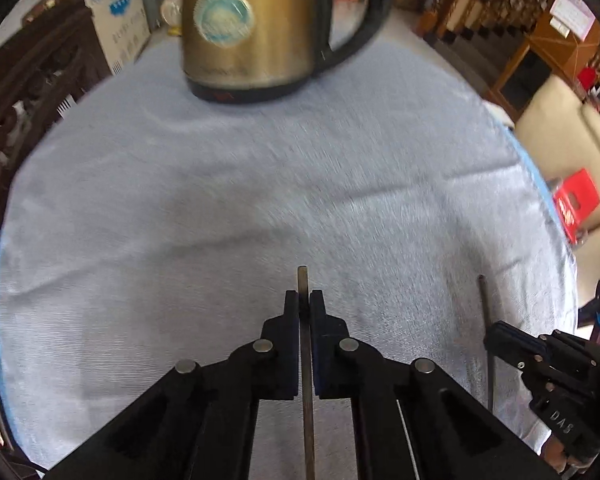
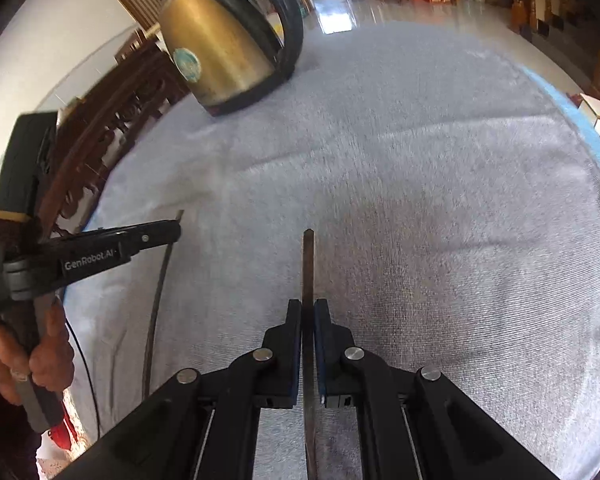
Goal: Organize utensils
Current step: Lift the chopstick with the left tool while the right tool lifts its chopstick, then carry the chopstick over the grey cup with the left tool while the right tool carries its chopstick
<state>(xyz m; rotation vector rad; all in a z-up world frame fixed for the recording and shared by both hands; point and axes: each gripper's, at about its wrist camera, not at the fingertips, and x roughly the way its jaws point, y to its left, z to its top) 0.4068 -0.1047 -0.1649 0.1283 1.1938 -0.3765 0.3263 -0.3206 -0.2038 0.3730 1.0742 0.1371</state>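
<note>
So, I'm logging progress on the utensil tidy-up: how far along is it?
Nothing looks put away yet. In hand: the left gripper clamps one chopstick, the right gripper another chopstick. No holder shows on the cloth, only a kettle, so placing both remains.

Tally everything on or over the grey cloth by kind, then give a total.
Chopsticks: 2, one in the left gripper (left chopstick), one in the right gripper (right chopstick)
Kettles: 1, the gold kettle
Grippers: 2
Total: 5
</note>
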